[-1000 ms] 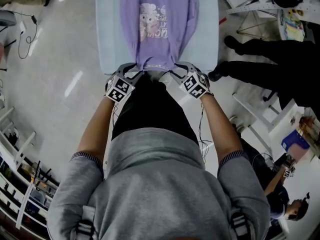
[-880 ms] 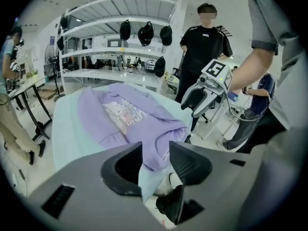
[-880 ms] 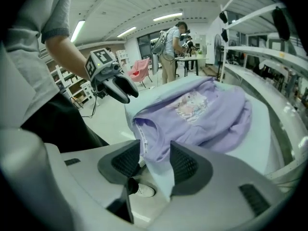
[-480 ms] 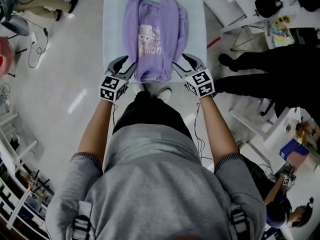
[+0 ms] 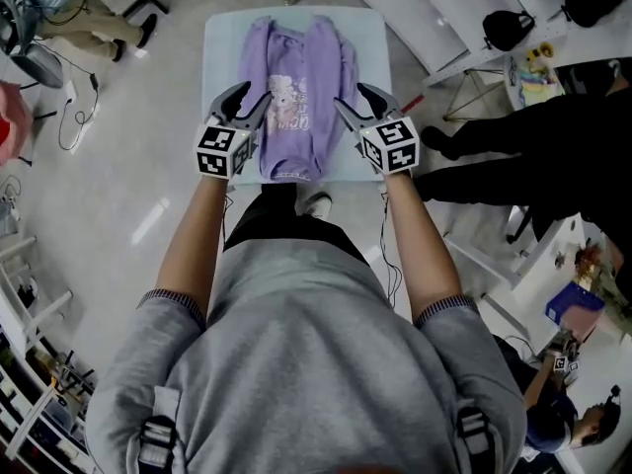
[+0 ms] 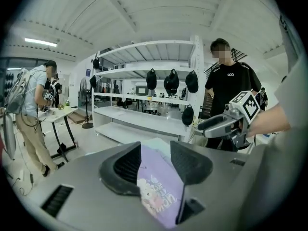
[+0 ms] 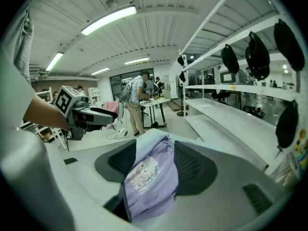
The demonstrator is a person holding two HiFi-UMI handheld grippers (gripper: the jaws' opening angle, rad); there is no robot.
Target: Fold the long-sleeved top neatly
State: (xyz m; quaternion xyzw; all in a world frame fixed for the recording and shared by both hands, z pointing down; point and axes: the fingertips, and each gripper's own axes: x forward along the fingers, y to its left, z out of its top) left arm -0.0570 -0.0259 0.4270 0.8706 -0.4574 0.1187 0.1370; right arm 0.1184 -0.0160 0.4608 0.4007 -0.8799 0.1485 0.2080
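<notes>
- Grey floor [image 5: 148, 196] lies all around a small pale blue table [image 5: 222, 38] at the top middle of the head view.
- The purple long-sleeved top [image 5: 301, 77] lies flat on that table. Its sleeves are tucked in along its sides and the cartoon picture faces up.
- The left gripper [image 5: 253, 93] hangs in the air over the left edge of the top. Its jaws have just been opening and now stand wide apart. Nothing is pinched between them.
- The right gripper [image 5: 350, 97] hangs over the right edge of the top. Its jaws have just been opening too and stand wide apart, with nothing in them.
- In each gripper view the purple top shows through the gap between the jaws, but it is down on the table and the pads do not touch it.
- Only the head view shows the whole top and both grippers side by side.
- Only the left gripper view shows white shelves [image 6: 144, 71] with black bags [image 6: 171, 81] hanging on them, and a person in a black shirt [image 6: 228, 81] at the right.
- Only the right gripper view shows long ceiling lights [image 7: 108, 19] and a person standing at a desk [image 7: 137, 100] far back.
</notes>
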